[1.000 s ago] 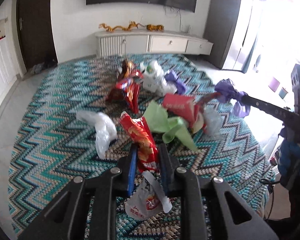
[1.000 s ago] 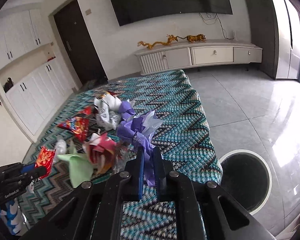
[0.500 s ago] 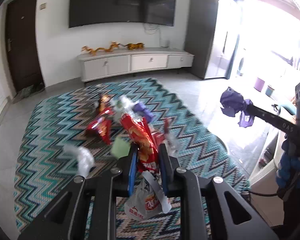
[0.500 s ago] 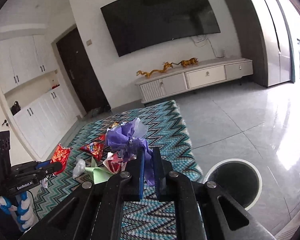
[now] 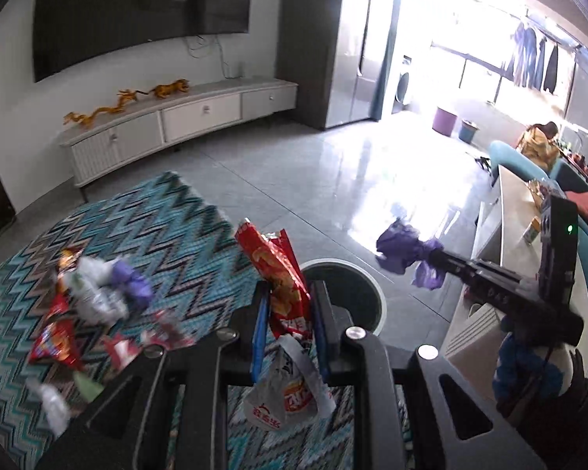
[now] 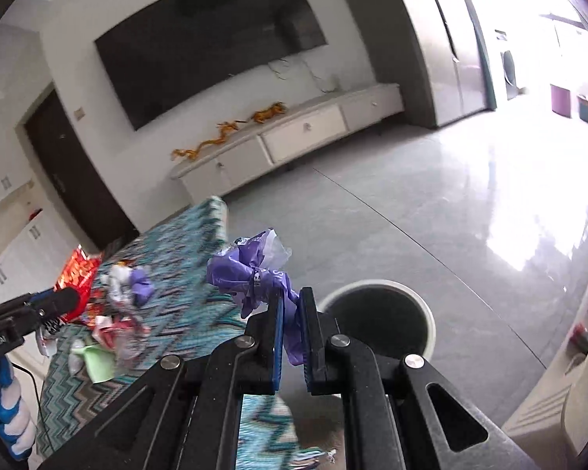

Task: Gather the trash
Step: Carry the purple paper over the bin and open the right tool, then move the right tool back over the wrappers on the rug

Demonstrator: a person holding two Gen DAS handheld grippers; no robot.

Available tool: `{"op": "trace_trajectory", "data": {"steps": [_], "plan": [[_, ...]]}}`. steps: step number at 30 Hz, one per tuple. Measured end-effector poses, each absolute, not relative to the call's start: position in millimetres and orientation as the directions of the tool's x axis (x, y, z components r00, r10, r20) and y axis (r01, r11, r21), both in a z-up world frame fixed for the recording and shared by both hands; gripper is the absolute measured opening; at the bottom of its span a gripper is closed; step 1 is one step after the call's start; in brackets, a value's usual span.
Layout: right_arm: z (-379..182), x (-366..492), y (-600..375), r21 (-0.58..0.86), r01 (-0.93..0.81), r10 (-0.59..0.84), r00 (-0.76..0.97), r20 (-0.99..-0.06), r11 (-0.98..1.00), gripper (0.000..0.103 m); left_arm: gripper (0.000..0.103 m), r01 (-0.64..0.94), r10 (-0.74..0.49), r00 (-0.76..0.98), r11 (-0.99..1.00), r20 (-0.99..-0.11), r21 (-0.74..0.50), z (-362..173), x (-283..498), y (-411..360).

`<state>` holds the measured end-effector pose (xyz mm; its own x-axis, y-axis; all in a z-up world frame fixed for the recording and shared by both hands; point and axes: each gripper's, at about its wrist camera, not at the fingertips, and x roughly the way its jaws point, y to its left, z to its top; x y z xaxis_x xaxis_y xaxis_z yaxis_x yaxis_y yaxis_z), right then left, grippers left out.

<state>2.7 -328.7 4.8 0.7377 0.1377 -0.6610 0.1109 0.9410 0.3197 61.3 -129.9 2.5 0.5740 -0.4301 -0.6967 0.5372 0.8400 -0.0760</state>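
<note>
Left wrist view: round waste bin (image 5: 343, 301) w/ pale rim stands on grey tile just off the edge of the zigzag rug (image 5: 164, 243); its inside is dark, contents can't be made out, and the near part is hidden behind the left gripper (image 5: 288, 315). Jaws narrow, clamped on a red snack bag (image 5: 280, 278) that sticks up above the bin; the bag's silver inner end hangs below the fingers. Right of the bin, the right gripper (image 5: 431, 254) is pinched tight on a purple plastic bag (image 5: 401, 246), held over the tile. Left of the bin, on the rug: loose wrappers (image 5: 86, 305), red, white, purple, green, blurred, so no telling the types.

Right wrist view: same bin (image 6: 380, 313), right of and behind the right gripper (image 6: 292, 329); interior black, nothing visible in it, lower part cut off by the gripper body. Jaws nearly together w/ the purple bag (image 6: 251, 274) squeezed btwn them, bunched up left of the bin. Far left of the bin, left gripper (image 6: 58, 299) w/ the red bag (image 6: 76, 270), partly cut off. Rug (image 6: 184, 246) litter (image 6: 117, 325) smeared.
</note>
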Motion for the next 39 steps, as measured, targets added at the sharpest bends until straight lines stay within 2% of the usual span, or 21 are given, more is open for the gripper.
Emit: {"op": "trace_trajectory", "data": {"steps": [10, 14, 15, 16, 18, 19, 22, 28, 39], "plan": [[-53.7, 55.8, -377.2, 0.296, 0.224, 0.086, 0.646, -0.758, 0.928, 0.010, 0.023, 0.582, -0.464, 0.438, 0.799, -0.770, -0.151, -52.0, 141.6, -225.2], [-81.0, 78.3, -387.4, 0.276, 0.239, 0.079, 0.606, -0.792, 0.931, 0.013, 0.024, 0.576, -0.502, 0.351, 0.781, -0.790, -0.241, -79.4, 168.8, -245.6], [-87.7, 82.3, -388.4, 0.270, 0.242, 0.077, 0.595, -0.800, 0.932, 0.019, 0.025, 0.573, -0.507, 0.339, 0.779, -0.793, -0.253, -82.3, 170.5, -247.4], [-94.5, 85.5, -389.8, 0.269, 0.245, 0.079, 0.585, -0.807, 0.931, 0.032, 0.029, 0.567, -0.510, 0.320, 0.778, -0.798, -0.270, -89.5, 176.7, -251.4], [-108.7, 89.9, -390.8, 0.264, 0.260, 0.076, 0.562, -0.824, 0.929, 0.043, 0.039, 0.556, -0.513, 0.307, 0.780, -0.801, -0.287, -96.4, 183.5, -253.2], [-112.0, 91.5, -393.0, 0.260, 0.264, 0.075, 0.554, -0.829, 0.929, 0.043, 0.045, 0.552, -0.519, 0.306, 0.780, -0.798, -0.296, -99.1, 185.7, -253.1], [-116.1, 90.0, -393.8, 0.247, 0.273, 0.065, 0.540, -0.839, 0.930, 0.043, 0.050, 0.545, -0.528, 0.311, 0.780, -0.790, -0.306, -100.9, 188.5, -249.3], [-92.8, 78.7, -390.7, 0.246, 0.272, 0.052, 0.566, -0.823, 0.930, 0.043, 0.050, 0.550, -0.539, 0.377, 0.785, -0.753, -0.286, -75.4, 170.5, -228.0], [9.3, 32.1, -343.4, 0.273, 0.172, 0.069, 0.718, -0.692, 0.947, 0.043, 0.050, 0.556, -0.506, 0.581, 0.819, -0.637, -0.144, 10.4, 98.0, -154.9]]}}
